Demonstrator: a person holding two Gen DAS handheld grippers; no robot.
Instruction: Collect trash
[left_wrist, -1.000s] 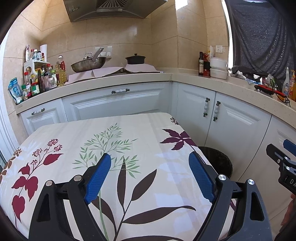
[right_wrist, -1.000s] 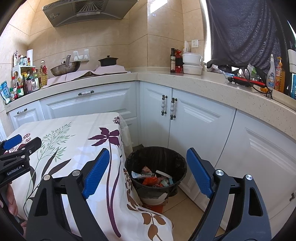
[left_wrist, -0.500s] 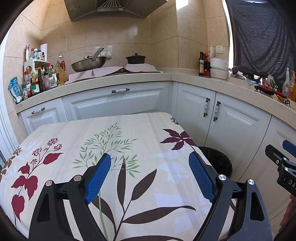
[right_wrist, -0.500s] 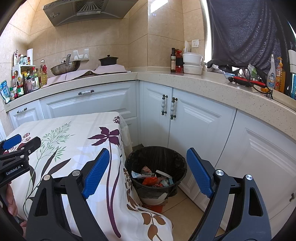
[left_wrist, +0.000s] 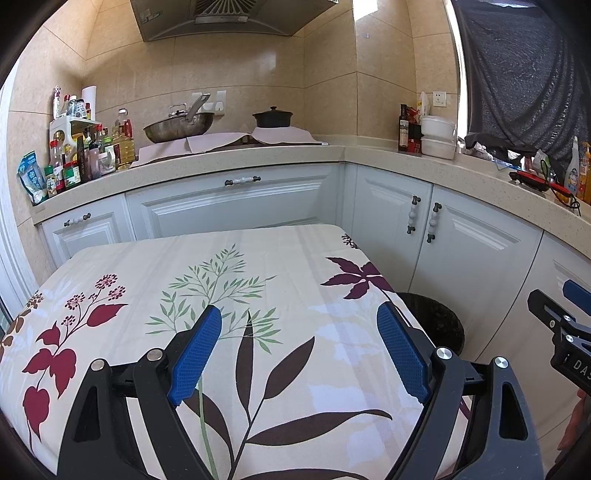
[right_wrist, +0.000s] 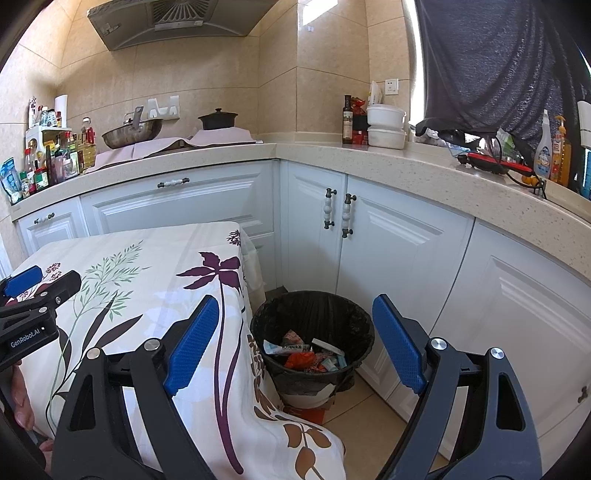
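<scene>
Left wrist view. My left gripper (left_wrist: 299, 350): jaws spread wide, nothing between them, poised over the near half of the floral tablecloth (left_wrist: 207, 280). I find no litter on the cloth from edge to edge. Black trash bin (left_wrist: 436, 317): only part of its rim shows, beyond the cloth's right edge.

Right wrist view. My right gripper (right_wrist: 291, 343): jaws wide, holding nothing, aimed at the trash bin on the floor below the table's right edge, in front of the white cabinets (right_wrist: 399, 251). Wrappers (right_wrist: 306, 356) lie inside the bin.

Step in hand, as I judge it: collecting looks finished or paused. Next move calls for a check for stray litter; none shows in either view.
</scene>
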